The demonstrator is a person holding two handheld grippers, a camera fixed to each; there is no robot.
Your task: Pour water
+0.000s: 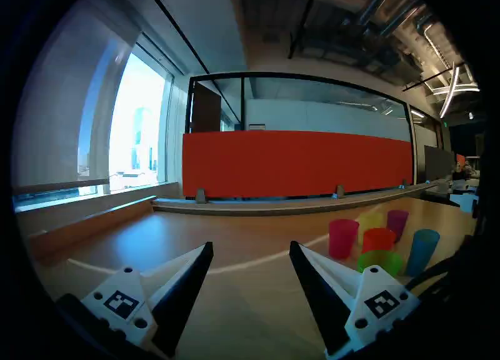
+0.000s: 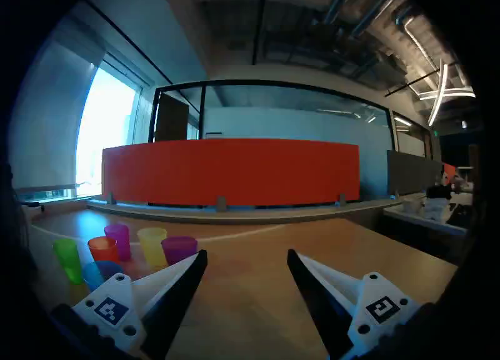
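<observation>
1. Window (image 1: 134,135) left of the left gripper (image 1: 250,245) is blown out white; main light source.
2. Ceiling strip lights (image 1: 455,90) up and right of it, slight bloom.
3. Counter (image 2: 250,297) ahead of the right gripper (image 2: 247,252): pale sheen, weak soft shadows.
4. Heavy fisheye: straight lines bow, rim falls to dark.
5. Centre sharp, outer edges soft; cool blue cast overall.

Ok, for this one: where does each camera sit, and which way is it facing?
Left gripper view: on the left gripper, low over the wooden table, facing the long red partition panel; its open fingers show; colourful plastic cups stand to its right.
Right gripper view: on the right gripper, likewise low and facing the panel; its open fingers show; the cups stand to its left.
Shared: table, panel, cups.
</observation>
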